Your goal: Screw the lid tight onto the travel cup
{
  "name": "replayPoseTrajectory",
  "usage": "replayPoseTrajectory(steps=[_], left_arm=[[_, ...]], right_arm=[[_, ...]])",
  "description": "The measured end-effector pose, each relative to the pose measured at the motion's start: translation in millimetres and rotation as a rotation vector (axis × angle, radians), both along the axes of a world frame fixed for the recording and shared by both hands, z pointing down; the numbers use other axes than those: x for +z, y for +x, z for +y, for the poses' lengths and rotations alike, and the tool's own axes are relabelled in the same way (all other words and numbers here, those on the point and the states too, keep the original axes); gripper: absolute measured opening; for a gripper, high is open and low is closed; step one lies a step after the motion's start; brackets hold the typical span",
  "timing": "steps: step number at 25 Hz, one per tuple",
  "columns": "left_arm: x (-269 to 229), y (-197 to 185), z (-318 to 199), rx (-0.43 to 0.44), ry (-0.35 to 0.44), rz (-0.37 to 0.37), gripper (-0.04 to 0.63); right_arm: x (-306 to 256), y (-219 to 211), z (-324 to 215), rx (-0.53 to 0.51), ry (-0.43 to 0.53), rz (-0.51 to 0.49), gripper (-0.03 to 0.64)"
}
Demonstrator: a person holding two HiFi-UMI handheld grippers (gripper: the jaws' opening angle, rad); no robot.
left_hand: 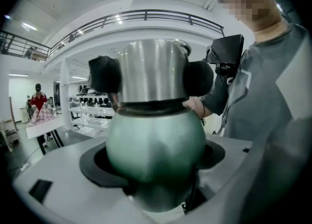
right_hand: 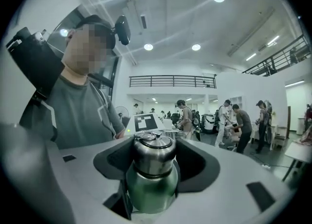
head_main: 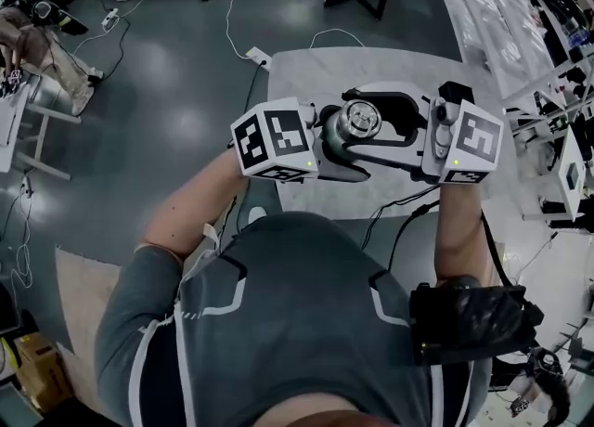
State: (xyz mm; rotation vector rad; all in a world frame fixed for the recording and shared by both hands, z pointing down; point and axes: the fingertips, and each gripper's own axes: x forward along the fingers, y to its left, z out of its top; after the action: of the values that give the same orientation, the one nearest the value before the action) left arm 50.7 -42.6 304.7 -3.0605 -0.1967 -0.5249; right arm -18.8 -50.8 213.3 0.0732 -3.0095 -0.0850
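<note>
Low in the middle of the left gripper view, the green travel cup (left_hand: 156, 140) sits clamped in the left claw (left_hand: 155, 164), with its steel lid (left_hand: 153, 69) seated on the neck. The right claw (right_hand: 155, 162) is closed around that lid, and its black pads (left_hand: 103, 74) appear to press both sides. In the upper middle of the head view, both claws hold the cup in the air above the counter (head_main: 371, 68). To tighten well, I would lock the body against spinning, line lid and cup on one axis to avoid crossed threads, and twist until it resists.
</note>
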Motion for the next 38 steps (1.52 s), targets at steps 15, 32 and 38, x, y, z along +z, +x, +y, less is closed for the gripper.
replayPoseTrajectory(steps=[15, 32, 38], left_arm=[[13.6, -6.5, -24.5, -0.095, -0.010, -0.026, 0.400], [7.0, -13.8, -19.5, -0.122, 0.039, -0.063, 0.400], [35.2, -7.5, -55.8, -0.284, 0.038, -0.112, 0.400]], right_arm=[[20.7, 1.3, -17.9, 0.209, -0.016, 0.017, 0.311], [8.9, -13.6, -16.0, 0.158, -0.009, -0.017, 0.278], [37.4, 1.0, -54.6, 0.507, -0.092, -0.006, 0.278]])
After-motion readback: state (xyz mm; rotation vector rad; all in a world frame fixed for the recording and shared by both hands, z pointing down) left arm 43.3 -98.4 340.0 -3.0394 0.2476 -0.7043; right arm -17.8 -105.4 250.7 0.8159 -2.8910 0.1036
